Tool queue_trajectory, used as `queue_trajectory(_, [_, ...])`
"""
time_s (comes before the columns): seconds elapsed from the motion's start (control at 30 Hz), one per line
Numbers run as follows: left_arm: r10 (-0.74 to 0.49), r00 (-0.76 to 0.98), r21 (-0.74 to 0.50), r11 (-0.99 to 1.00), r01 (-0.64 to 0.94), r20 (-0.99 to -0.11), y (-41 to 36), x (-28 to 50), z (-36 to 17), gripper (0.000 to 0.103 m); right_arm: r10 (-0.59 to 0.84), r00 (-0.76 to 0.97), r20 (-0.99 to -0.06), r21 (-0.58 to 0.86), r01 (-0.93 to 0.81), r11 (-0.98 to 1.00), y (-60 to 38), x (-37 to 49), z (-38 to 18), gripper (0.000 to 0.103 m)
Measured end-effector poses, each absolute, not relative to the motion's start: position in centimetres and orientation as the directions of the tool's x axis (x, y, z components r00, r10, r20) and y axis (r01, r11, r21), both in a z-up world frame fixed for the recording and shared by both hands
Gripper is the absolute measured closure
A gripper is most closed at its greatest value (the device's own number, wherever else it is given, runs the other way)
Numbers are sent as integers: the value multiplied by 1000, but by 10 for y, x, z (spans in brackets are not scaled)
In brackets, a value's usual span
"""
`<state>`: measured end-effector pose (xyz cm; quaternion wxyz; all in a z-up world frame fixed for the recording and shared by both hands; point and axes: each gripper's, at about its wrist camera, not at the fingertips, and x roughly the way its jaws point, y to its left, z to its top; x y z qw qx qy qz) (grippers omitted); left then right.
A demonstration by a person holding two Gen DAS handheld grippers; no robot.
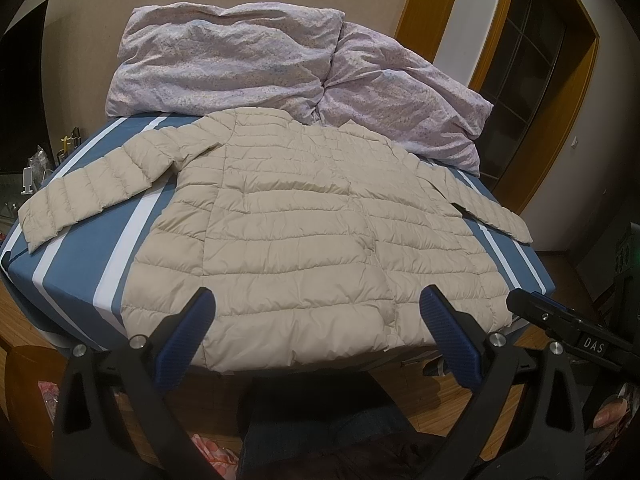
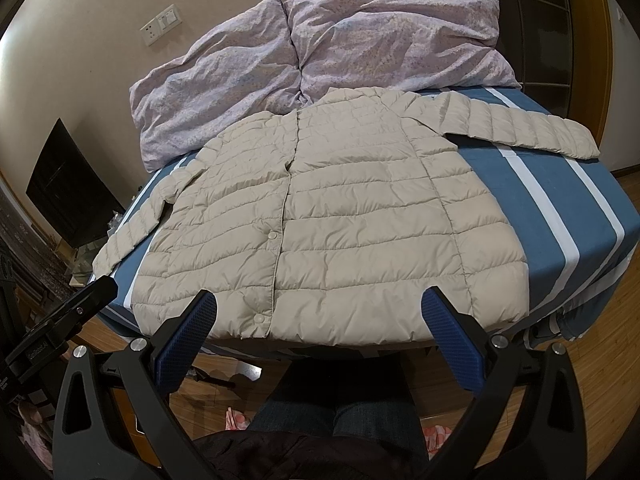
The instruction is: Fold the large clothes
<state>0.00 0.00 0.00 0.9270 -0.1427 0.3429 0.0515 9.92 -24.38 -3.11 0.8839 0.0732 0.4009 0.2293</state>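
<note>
- Your beige puffer jacket (image 1: 304, 232) lay flat, front up, on the bed (image 1: 80, 264), sleeves spread out to both sides, hem at the near edge.
- Snap placket was closed down the middle.
- Your left hand-held gripper (image 1: 316, 312) was wide open, holding nothing, and hovered just over the hem, not touching it.
- Your right hand-held gripper (image 2: 320, 310) was equally wide open and empty, near the hem by the bottom snap (image 2: 258, 319).
- Lilac duvet (image 2: 320, 52) was bunched at the far end of the bed, touching the collar.
- Your knees showed below the bed edge.
</note>
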Motion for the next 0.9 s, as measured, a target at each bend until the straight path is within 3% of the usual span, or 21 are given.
queue_trajectory(0.9, [1,745,-227,952,-206,-667,6,14,-8,2,448,572,-687,310,-326,893,-247,118,-37,1])
